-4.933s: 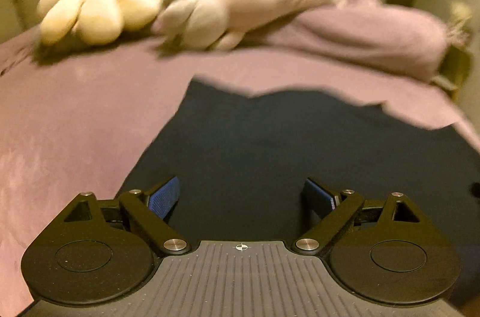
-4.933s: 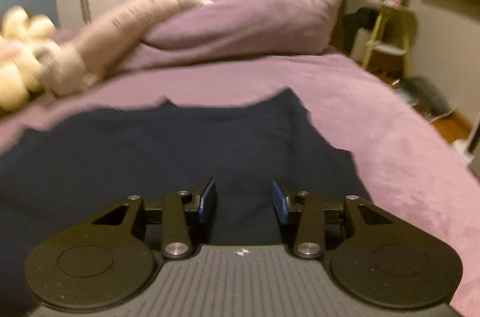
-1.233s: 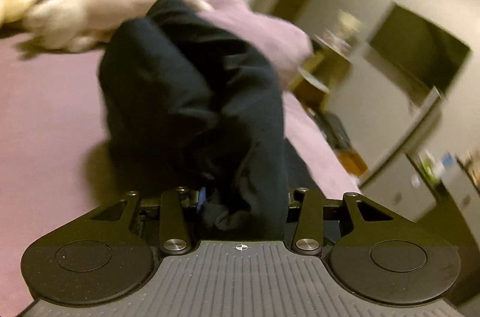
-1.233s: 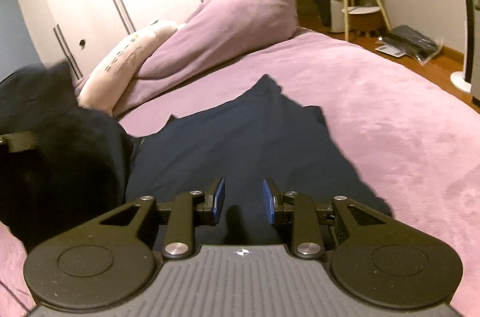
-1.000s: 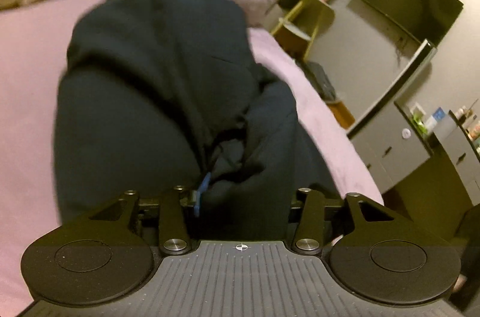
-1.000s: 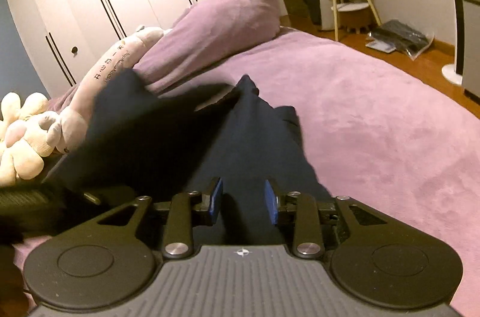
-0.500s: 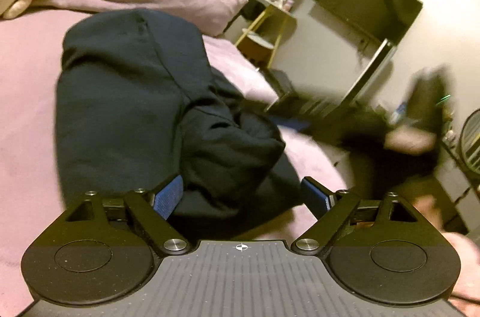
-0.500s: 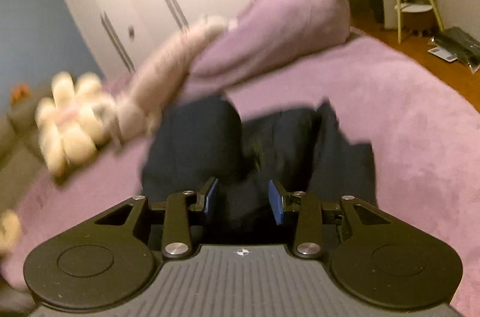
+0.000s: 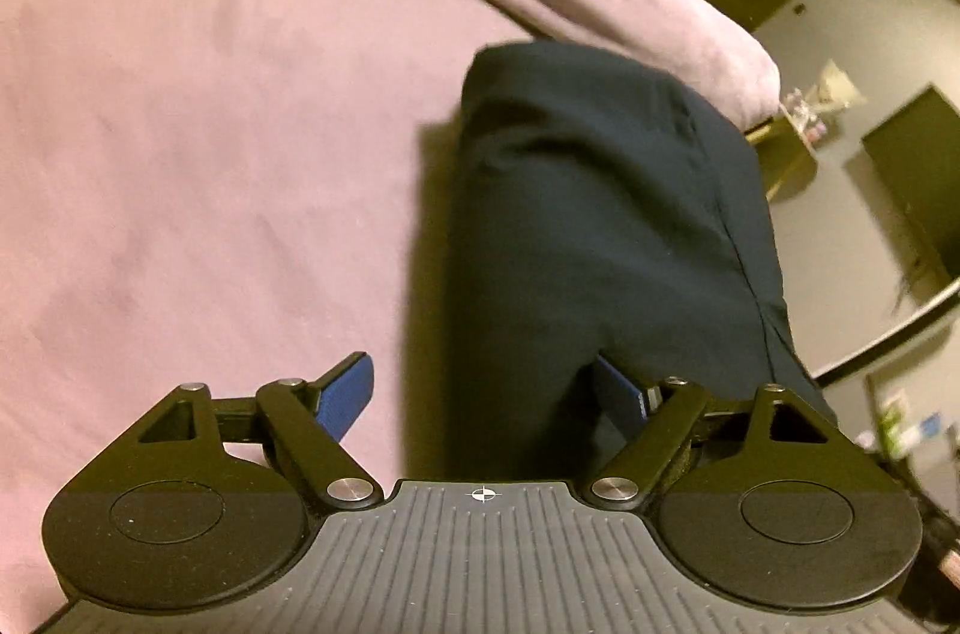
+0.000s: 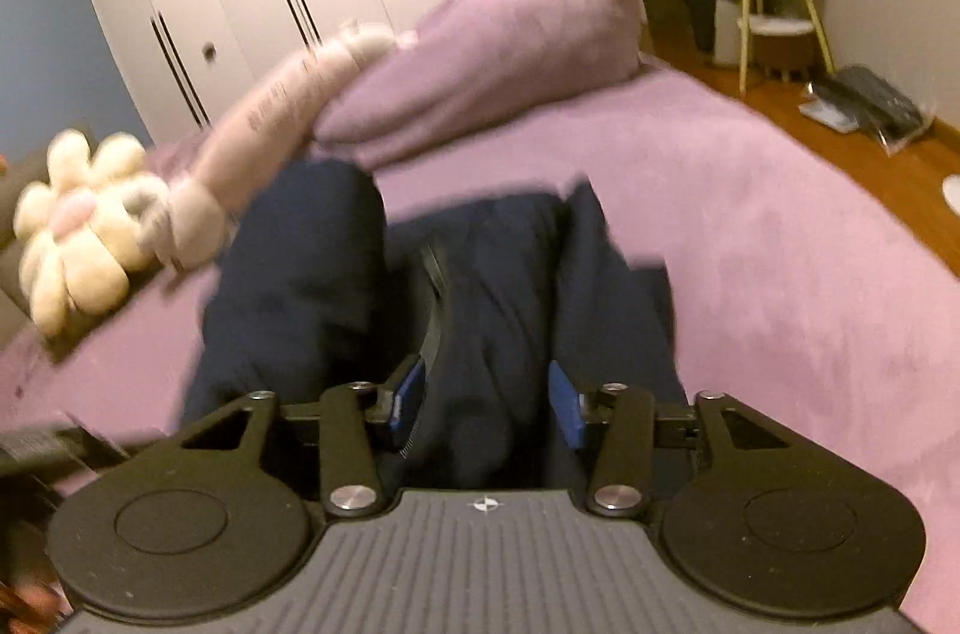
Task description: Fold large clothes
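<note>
Dark garment (image 10: 456,286) lies doubled on the bed (image 10: 750,238), pillow (image 10: 498,52) at 12 o'clock; left tongs (image 9: 486,394) wide, narrowing, gripping nothing; right tongs (image 10: 486,406) parting, releasing cloth between the pads

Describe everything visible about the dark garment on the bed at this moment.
The dark navy garment lies bunched on the purple bed cover, folded over itself into a long, thick bundle with soft creases and a seam running along it. It looks like heavy knit cloth. A zipper strip shows near the right claw, whose jaws are opening with fabric between them. The left claw stands open at the garment's near end.
</note>
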The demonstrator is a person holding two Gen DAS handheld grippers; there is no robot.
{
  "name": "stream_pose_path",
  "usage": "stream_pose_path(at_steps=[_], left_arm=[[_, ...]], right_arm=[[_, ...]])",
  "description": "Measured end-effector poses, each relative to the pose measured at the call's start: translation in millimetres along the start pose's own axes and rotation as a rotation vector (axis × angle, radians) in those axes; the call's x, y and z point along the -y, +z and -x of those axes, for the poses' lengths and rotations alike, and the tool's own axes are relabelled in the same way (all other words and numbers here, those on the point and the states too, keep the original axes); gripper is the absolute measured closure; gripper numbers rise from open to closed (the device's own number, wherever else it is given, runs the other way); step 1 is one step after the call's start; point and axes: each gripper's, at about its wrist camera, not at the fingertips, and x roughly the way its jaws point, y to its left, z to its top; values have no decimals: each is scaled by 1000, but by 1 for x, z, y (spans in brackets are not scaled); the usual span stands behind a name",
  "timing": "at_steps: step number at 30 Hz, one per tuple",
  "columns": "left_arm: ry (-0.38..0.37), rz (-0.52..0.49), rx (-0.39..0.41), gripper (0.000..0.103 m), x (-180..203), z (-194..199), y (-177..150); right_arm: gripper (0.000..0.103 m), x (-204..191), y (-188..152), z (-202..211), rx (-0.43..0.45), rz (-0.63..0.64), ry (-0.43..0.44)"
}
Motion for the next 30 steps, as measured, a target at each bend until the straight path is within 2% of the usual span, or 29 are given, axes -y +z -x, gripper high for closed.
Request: stream_pose_path(at_steps=[3,5,8,10,12,14,18,20,22,24,26,27,29,30], left_arm=[[-25,5,-6,15,6,-9,0],[-29,-8,-7,15,6,-9,0],[-34,-2,-15,14,5,-10,0],[-24,-6,-20,15,6,-9,3],[-13,-24,-9,16,7,-2,7],[29,-42,22,17,10,2,10],[57,-64,50,17,18,4,14],[32,-87,47,17,30,-1,11],[30,-134,38,17,44,-9,5],[28,-166,29,17,56,-21,0],[20,-167,6,15,62,-34,-4],[24,-166,-13,14,65,-40,-4],[39,-196,1,13,68,-42,-6],[39,-200,3,12,67,-43,-6]], right_arm=[[25,-6,16,-15,-16,-50,106],[20,-14,22,-40,-94,-77,174],[21,-25,20,-82,-185,-78,174],[44,-29,17,-98,-207,-71,168],[74,-33,14,-101,-193,-38,143],[84,-40,12,-87,-141,30,111],[88,-44,2,-53,-36,138,17],[88,-30,-5,-46,-41,123,-24],[90,-19,-15,-45,-47,140,-105],[103,1,-28,-56,-87,142,-210],[103,16,-30,-57,-95,87,-170],[103,13,-25,-49,-68,100,-146],[103,2,-14,-36,-17,150,-144],[98,-3,-6,-30,11,144,-121]])
